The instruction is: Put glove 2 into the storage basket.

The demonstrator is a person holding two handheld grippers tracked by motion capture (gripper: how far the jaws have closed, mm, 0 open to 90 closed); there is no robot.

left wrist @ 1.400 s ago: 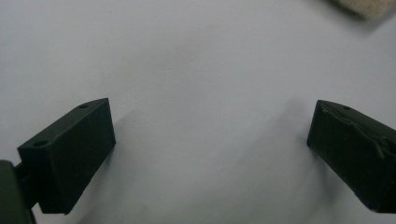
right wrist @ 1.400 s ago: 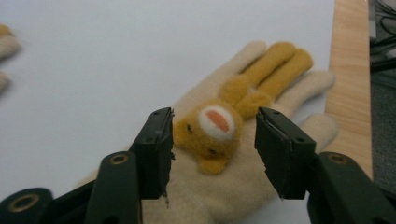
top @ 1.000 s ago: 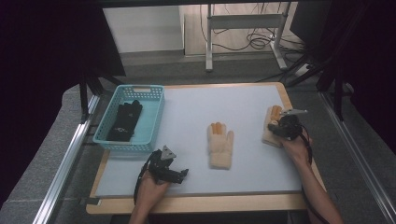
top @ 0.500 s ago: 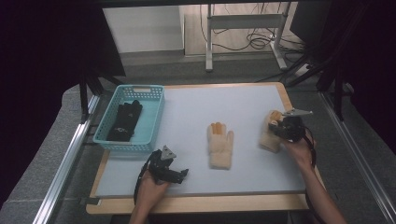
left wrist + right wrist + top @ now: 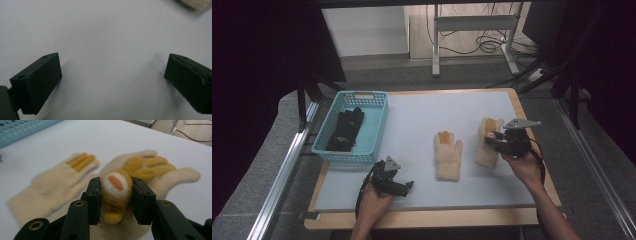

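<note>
Left tool (image 5: 401,186) is held low at the near edge of the counter (image 5: 412,120), jaws spread wide over bare surface, nothing between them. Right tool (image 5: 115,195) is clamped on the right glove (image 5: 140,170): a folded tan flap with a white-and-orange patch is pinched between both jaws. That glove is seen on the counter's right side, fingers pointed away. A second cream glove (image 5: 447,154) is laid flat near centre, just left of the first, orange fingertips visible, apart from both tools. Farther back left, a teal basket (image 5: 371,134) is set at the counter edge, with a black glove (image 5: 346,129) lying inside it.
</note>
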